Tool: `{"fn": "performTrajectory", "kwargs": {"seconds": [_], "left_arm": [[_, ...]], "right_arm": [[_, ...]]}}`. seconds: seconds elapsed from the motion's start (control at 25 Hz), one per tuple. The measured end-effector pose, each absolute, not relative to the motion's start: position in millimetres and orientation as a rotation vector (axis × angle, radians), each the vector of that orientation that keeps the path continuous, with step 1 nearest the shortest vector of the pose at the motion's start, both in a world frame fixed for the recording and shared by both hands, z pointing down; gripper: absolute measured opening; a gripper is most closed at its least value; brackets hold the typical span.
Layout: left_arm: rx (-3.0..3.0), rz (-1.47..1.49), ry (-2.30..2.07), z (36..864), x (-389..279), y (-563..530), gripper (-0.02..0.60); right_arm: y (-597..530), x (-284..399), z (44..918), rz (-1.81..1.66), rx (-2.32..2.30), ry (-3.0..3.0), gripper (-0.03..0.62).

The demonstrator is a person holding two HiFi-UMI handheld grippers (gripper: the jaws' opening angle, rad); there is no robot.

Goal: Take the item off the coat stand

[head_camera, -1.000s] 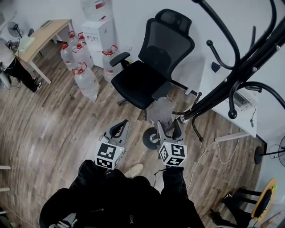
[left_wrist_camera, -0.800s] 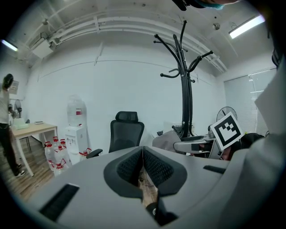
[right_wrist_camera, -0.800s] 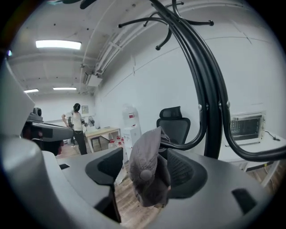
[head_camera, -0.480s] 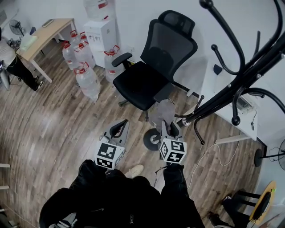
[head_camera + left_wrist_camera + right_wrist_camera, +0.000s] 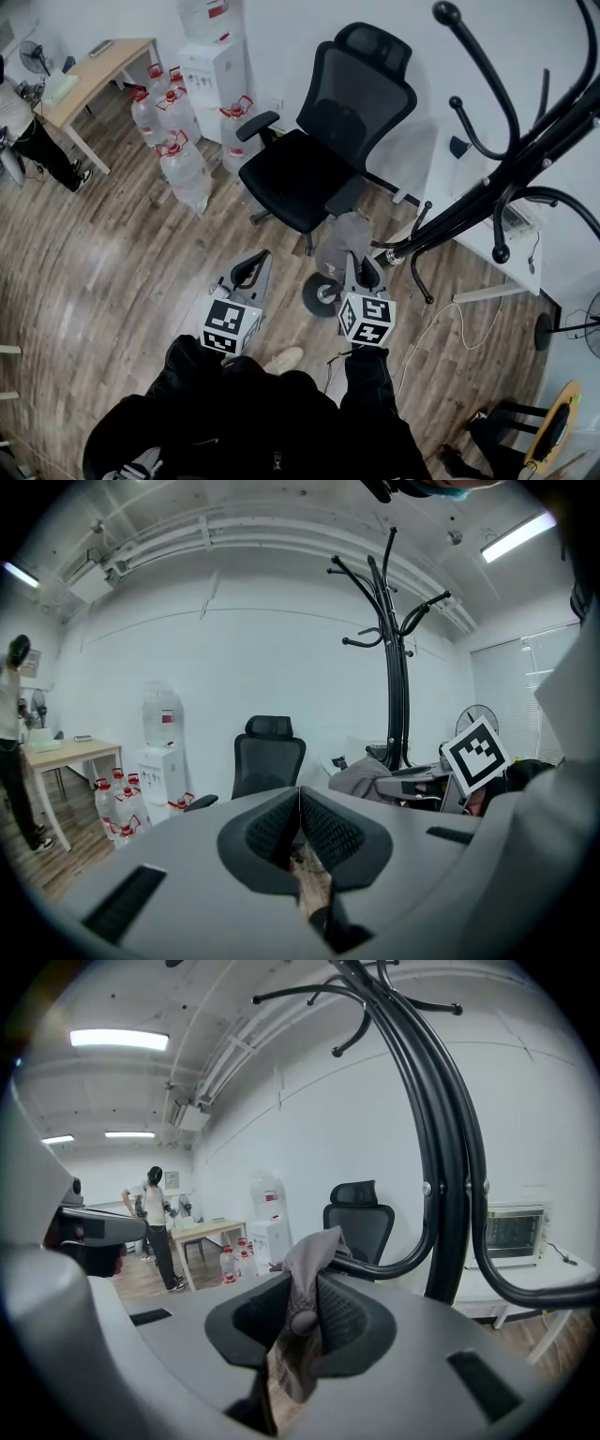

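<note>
A grey cloth item, seemingly a cap (image 5: 343, 244), hangs on a low hook of the black coat stand (image 5: 525, 155). My right gripper (image 5: 361, 273) has just been closing its jaws and now pinches that cloth. In the right gripper view the grey cloth (image 5: 306, 1258) is squeezed between the pads, with the hook (image 5: 380, 1265) just behind it and my right gripper (image 5: 302, 1305) level with it. My left gripper (image 5: 251, 268) hovers to the left, apart from the stand. It is shut with nothing in it (image 5: 300, 806); the cloth (image 5: 364, 778) shows to its right.
A black office chair (image 5: 319, 155) stands just beyond the grippers. Several water bottles (image 5: 178, 159) and a dispenser are at the back left, beside a wooden desk (image 5: 94, 70). A white table (image 5: 469, 211) with a small oven is behind the stand. The stand's round base (image 5: 317, 293) is on the floor.
The right gripper's jaws went from wide open to closed on the grey cloth, which is now bunched up. The left gripper stayed where it was.
</note>
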State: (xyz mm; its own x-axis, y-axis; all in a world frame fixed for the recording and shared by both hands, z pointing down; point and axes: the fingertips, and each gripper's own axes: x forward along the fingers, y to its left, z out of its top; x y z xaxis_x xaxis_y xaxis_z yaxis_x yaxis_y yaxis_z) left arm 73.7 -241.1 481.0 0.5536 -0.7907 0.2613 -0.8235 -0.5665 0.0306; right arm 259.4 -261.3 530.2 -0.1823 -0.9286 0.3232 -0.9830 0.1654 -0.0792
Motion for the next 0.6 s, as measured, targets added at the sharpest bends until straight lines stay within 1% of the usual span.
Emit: {"fn": "performTrajectory", "kwargs": {"seconds": [0.6], "left_arm": [[2.666,0.273,-1.396,459.6,64.5,-231.6,0.025]], "right_arm": [[-254.6,245.4,478.1,0.269,1.887,-2.314,0.083]]}}
